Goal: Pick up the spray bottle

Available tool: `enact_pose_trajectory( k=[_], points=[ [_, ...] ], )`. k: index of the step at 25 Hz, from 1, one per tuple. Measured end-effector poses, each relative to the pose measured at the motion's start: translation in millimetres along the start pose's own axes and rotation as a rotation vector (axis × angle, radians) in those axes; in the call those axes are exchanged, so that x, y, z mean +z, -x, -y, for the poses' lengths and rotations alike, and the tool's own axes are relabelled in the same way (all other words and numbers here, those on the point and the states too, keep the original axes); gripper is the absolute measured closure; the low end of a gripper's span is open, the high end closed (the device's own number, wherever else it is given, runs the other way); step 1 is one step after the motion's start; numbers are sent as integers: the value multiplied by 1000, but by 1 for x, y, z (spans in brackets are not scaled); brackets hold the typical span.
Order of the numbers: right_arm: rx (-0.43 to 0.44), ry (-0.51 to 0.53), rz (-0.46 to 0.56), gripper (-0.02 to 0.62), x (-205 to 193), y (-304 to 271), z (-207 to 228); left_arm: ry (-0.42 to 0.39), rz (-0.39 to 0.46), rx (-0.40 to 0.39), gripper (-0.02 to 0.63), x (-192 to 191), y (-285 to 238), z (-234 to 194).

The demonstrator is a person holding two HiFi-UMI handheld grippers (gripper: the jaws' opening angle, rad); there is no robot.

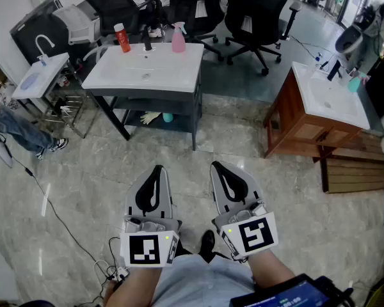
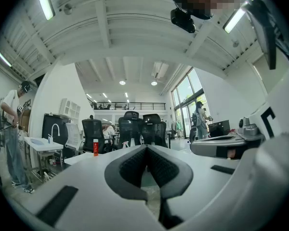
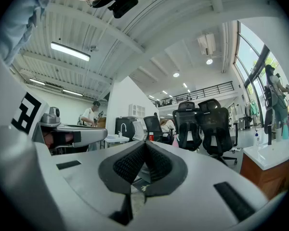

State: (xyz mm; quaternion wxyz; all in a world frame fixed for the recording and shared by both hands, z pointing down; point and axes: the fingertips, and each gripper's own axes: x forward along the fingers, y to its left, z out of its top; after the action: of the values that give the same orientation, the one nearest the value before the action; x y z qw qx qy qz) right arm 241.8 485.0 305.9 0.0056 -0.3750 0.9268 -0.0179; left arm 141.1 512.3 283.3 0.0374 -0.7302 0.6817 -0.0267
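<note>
On the white vanity (image 1: 147,75) stands a pink spray bottle (image 1: 178,38).

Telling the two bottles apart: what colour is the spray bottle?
The spray bottle is pink, clearest in the head view.

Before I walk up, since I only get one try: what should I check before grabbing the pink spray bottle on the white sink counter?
1. Target: pink plastic spray bottle upright on white sink counter: ok.
2. Hands empty: left gripper and right gripper hold nothing: ok.
3. Jaws open for grasping: not ok, both pairs shut.
4. Within reach: not ok, tiled floor separates grippers from counter.
5. Room beside bottle: ok, black tap and red bottle stand apart from it.
6. Bottle's fill level: cannot tell.
</note>
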Motion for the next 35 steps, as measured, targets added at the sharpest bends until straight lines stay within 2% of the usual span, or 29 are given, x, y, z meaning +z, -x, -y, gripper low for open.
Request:
enact_pose_trajectory(
  k=[8,12,22,28,35],
  points=[
    [0,0,-8,583,-1,-3,-4,1,2,-3,591,1,2,-4],
    [20,-33,22,581,4,-4,-7,0,6,5,591,2,4,-8],
    [1,3,-4,580,1,-16,-4,11,7,37,591,0,4,-21],
    [-55,-8,-31,580,-3,-64,38,21,-27,53,591,-15,-39,-54],
    [-62,-27,-55,580,-11,-139,54,18,-53,13,591,-28,-111,-105]
  ],
)
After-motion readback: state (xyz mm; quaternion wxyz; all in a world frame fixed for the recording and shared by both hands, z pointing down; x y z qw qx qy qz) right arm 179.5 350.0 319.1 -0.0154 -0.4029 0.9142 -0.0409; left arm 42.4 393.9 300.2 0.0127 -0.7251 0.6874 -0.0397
